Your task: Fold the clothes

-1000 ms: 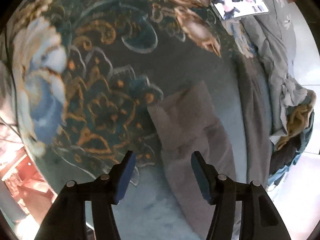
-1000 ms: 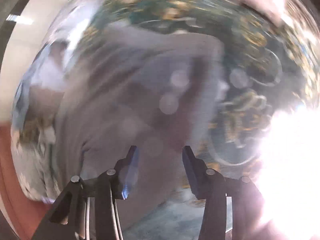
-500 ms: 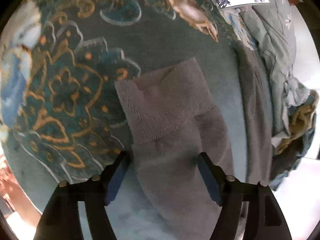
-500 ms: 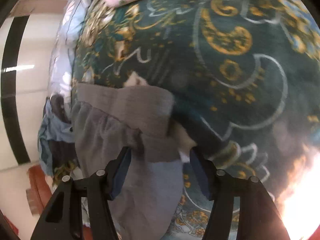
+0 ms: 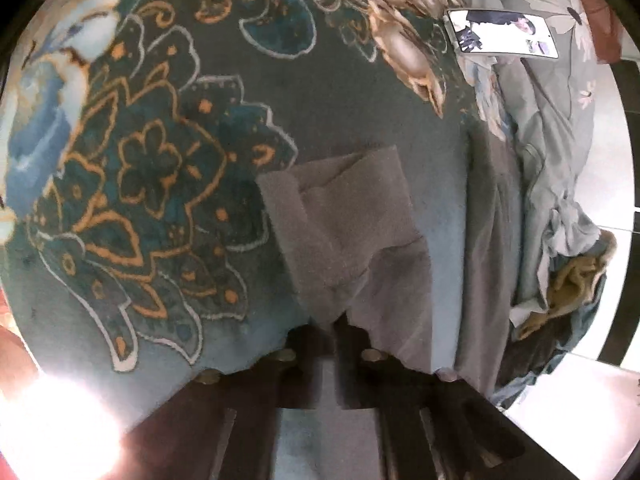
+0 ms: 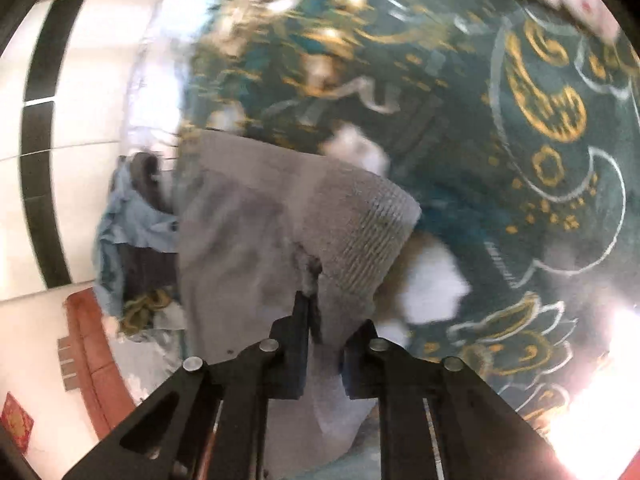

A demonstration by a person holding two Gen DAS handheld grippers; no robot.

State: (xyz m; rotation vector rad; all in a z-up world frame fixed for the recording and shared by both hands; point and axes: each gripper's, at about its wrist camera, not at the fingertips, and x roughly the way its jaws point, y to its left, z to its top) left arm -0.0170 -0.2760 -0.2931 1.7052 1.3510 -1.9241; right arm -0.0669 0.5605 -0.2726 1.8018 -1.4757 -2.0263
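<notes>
The left claw (image 5: 334, 330) is seen nearly pressed together, with a fold of the grey garment (image 5: 360, 240) pinched between its fingers near the ribbed cuff. The garment is laid on a teal blanket (image 5: 160, 168) patterned in orange and white, its cuff end pointing away from the claw. Further right, a phone (image 5: 502, 32) with a lit screen is seen lying on grey floral bedding (image 5: 560, 92), and a heap of clothes (image 5: 568, 292) is bunched at the bed's edge above a pale tiled floor (image 5: 608, 184).

In the right wrist view, the right claw (image 6: 324, 344) is likewise closed down on the garment (image 6: 248, 232), with cloth gathered between the fingers beside a ribbed band (image 6: 376, 236); a narrow gap is left, filled by fabric. The blanket (image 6: 480, 140) is blurred by motion here. White patches (image 6: 432, 276) beside the garment cannot be identified, possibly part of the blanket's print. The lower right corner is washed out by glare. The heap (image 6: 136, 248) is partly hidden behind the garment.
</notes>
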